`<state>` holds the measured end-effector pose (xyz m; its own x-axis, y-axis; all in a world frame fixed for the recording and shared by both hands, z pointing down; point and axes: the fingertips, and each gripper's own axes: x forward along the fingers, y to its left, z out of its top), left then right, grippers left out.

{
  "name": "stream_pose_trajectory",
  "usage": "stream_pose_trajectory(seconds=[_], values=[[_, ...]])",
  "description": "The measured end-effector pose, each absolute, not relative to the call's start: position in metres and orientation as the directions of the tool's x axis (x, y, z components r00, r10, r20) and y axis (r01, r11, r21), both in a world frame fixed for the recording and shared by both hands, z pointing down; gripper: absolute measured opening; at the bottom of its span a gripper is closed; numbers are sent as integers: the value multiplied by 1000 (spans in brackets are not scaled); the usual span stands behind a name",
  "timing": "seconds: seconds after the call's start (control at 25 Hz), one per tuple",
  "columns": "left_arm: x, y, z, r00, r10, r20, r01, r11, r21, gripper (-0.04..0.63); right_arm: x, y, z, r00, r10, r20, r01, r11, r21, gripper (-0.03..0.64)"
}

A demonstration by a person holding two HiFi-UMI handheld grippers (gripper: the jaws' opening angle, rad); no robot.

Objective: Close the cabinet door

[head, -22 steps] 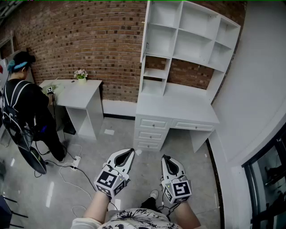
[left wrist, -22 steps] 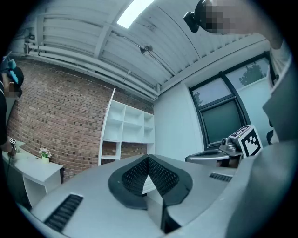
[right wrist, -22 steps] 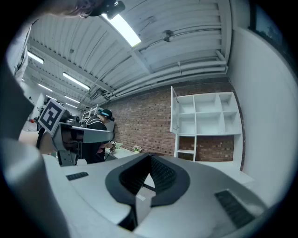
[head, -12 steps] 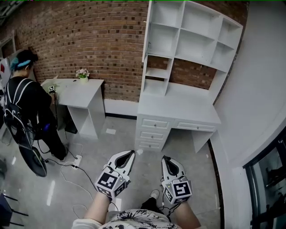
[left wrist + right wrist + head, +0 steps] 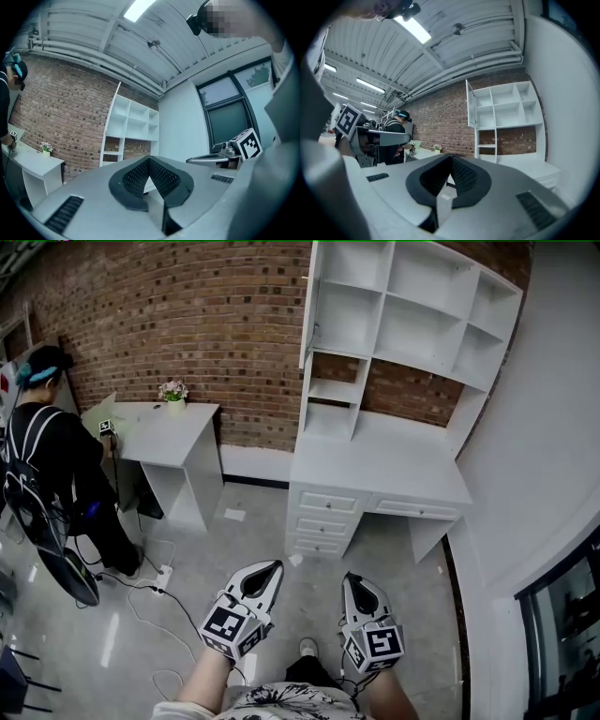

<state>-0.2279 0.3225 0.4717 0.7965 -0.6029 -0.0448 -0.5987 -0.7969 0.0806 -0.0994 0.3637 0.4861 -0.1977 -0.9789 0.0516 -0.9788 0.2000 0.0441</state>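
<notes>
A white desk with drawers carries a white shelf unit [image 5: 403, 324] against the brick wall. The cabinet door [image 5: 307, 306] at the unit's top left stands open, edge-on to me; it also shows as a thin white panel in the left gripper view [image 5: 112, 110] and the right gripper view [image 5: 470, 108]. My left gripper [image 5: 269, 568] and right gripper [image 5: 353, 579] hang side by side low in the head view, well short of the desk. Both point level toward the unit. Their jaws meet at the tips with nothing between them [image 5: 150, 159] [image 5: 451, 158].
A person in black [image 5: 47, 474] stands at the left by a small white desk [image 5: 173, 423] with a flower pot [image 5: 172, 392]. Cables and a power strip [image 5: 155, 582] lie on the grey floor. A white wall and dark window [image 5: 562, 615] bound the right.
The head view has shifted slightly, so the shelf unit sits a bit further right. My foot on the floor has moved a little. Both grippers keep their places and stay shut.
</notes>
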Motion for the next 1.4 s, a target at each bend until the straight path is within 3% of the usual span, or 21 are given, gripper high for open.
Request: stream_pose_trajectory(seconds=[0.92, 1.4], values=[[-100, 70, 452, 678, -733, -55, -729, -681, 70, 12, 48, 94, 472, -343, -937, 71, -936, 347, 57, 5], [-87, -38, 452, 665, -743, -75, -741, -669, 59, 12, 67, -15, 462, -353, -935, 15, -931, 353, 93, 5]])
